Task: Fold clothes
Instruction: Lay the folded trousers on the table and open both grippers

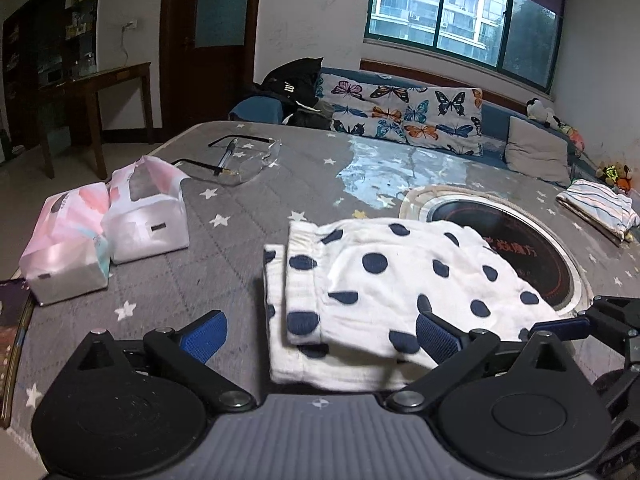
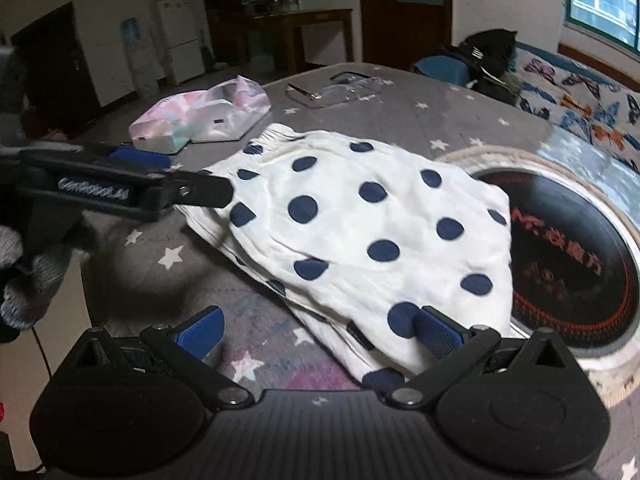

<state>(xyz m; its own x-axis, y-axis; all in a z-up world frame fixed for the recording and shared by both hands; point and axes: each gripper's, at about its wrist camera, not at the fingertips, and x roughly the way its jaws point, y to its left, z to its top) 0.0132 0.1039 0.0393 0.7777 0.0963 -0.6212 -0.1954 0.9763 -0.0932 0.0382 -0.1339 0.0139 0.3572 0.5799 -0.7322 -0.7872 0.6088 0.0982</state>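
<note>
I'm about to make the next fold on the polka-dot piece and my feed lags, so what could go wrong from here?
1. The white garment with navy polka dots lies partly over the round black cooktop set into the table; if that is warm, the fabric could scorch.
2. Both the left gripper and the right gripper are open and work close together at the near edge, so they may collide.
3. A sweeping fold could nudge the clear safety glasses.

Left gripper (image 1: 318, 336) jaws spread wide, right gripper (image 2: 318, 330) jaws likewise wide apart
</note>
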